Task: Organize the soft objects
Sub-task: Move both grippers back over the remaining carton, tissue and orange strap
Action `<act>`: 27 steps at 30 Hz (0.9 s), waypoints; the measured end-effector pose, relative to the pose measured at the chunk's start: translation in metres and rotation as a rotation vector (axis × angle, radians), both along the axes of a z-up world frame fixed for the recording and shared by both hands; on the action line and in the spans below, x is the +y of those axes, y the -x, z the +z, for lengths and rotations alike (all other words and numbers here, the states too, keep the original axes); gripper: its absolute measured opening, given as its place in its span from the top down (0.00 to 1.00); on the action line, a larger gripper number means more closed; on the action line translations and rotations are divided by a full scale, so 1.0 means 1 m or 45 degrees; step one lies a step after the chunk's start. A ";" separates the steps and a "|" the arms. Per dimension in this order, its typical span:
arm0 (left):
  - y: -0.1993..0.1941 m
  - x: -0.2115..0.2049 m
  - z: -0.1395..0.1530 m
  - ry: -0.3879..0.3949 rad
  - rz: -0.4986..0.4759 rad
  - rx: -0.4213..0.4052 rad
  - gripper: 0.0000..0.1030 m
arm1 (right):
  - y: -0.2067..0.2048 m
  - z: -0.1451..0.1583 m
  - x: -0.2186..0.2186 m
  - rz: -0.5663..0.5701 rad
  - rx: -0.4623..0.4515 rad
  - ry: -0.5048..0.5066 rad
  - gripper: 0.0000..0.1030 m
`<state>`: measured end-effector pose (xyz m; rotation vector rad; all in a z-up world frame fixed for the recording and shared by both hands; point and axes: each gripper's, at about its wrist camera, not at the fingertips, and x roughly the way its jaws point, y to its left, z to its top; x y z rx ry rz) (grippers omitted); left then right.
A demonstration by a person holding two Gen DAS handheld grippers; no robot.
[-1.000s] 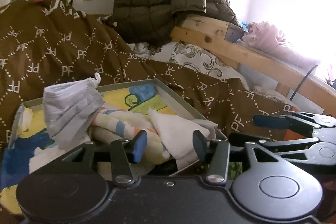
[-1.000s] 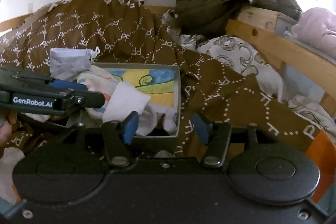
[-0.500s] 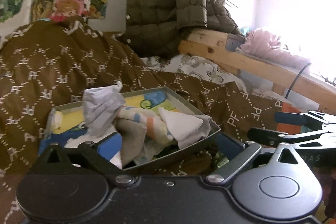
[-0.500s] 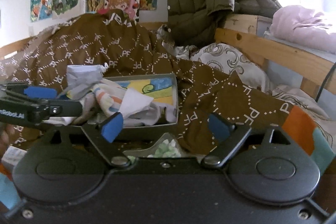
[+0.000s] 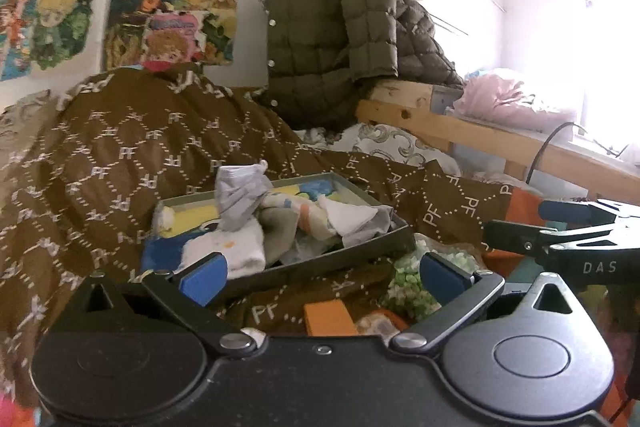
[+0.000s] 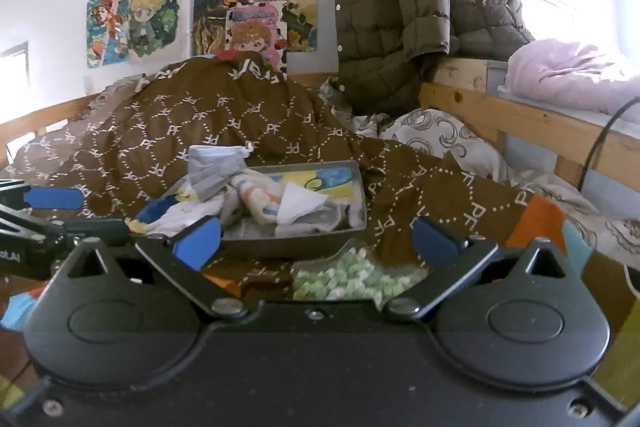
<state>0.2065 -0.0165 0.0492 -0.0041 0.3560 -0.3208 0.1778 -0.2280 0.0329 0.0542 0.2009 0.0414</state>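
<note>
A grey metal tray (image 5: 320, 262) (image 6: 288, 246) rests on the brown blanket, filled with soft pieces. A crumpled grey sock (image 5: 240, 197) (image 6: 214, 169) stands highest in it. Beside it lie a striped sock (image 5: 288, 213) (image 6: 256, 197) and a folded white cloth (image 5: 348, 217) (image 6: 300, 205). My left gripper (image 5: 322, 277) hovers short of the tray's near wall, its jaws opening wide with nothing between them. My right gripper (image 6: 317, 241) sits just to its right, also opening and holding nothing. Each shows in the other's view (image 5: 532, 223) (image 6: 80, 213).
A brown patterned blanket (image 5: 120, 155) covers the bed. A bag of green and white pieces (image 6: 352, 275) lies just below the tray. An olive quilted jacket (image 5: 340, 35) hangs over a wooden rail (image 5: 480, 135). Pink bedding (image 6: 572, 75) and a black cable (image 5: 548, 147) are at right.
Both grippers have drawn back from the tray, which now looks smaller and farther off. Their jaws have spread from half closed to wide. The soft pieces stay in the tray.
</note>
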 end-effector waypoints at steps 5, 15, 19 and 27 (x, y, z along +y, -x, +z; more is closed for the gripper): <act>0.033 0.004 -0.003 0.021 0.036 -0.007 0.01 | 0.033 -0.004 0.004 -0.008 0.002 -0.026 0.01; 0.077 -0.003 -0.029 -0.026 0.031 0.057 0.01 | 0.085 -0.025 0.007 -0.026 0.075 -0.049 0.01; 0.093 -0.001 -0.043 -0.016 0.065 0.105 0.01 | 0.100 -0.037 0.011 -0.020 0.141 -0.059 0.01; 0.113 0.010 -0.061 -0.027 0.132 0.175 0.01 | 0.110 -0.060 0.032 0.047 0.253 -0.020 0.01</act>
